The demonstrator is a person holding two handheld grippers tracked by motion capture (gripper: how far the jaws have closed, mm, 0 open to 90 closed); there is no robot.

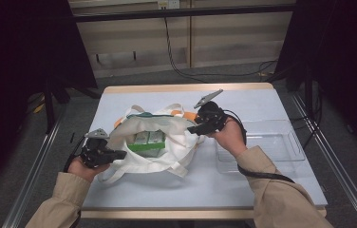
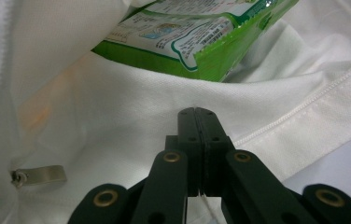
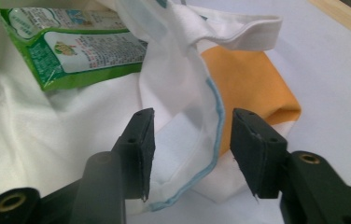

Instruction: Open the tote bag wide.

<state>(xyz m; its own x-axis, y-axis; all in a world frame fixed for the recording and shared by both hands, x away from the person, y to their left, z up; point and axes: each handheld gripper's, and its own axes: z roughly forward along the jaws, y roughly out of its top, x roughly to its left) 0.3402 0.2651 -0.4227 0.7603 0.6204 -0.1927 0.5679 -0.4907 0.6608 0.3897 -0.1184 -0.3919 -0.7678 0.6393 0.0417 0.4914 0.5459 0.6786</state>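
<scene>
A white cloth bag (image 1: 167, 156) lies open on the pale table (image 1: 243, 190), with a green printed package (image 1: 148, 141) inside it. My left gripper (image 1: 119, 154) is at the bag's left rim, its jaws shut on the white cloth (image 2: 117, 93), just below the green package (image 2: 187, 42). At the bag's right rim, my right gripper (image 1: 193, 129) stands open. In the right gripper view, a thin blue-trimmed edge of the bag (image 3: 211, 121) hangs loose between its pads (image 3: 138, 140), which do not press on it. The green package (image 3: 71, 51) lies beyond.
A clear plastic tray (image 1: 281, 147) sits on the table right of the bag, beside my right hand. An orange panel of the bag (image 3: 253, 88) lies under its right rim. A metal zipper pull (image 2: 40, 175) hangs inside the bag. Dark curtains flank the table.
</scene>
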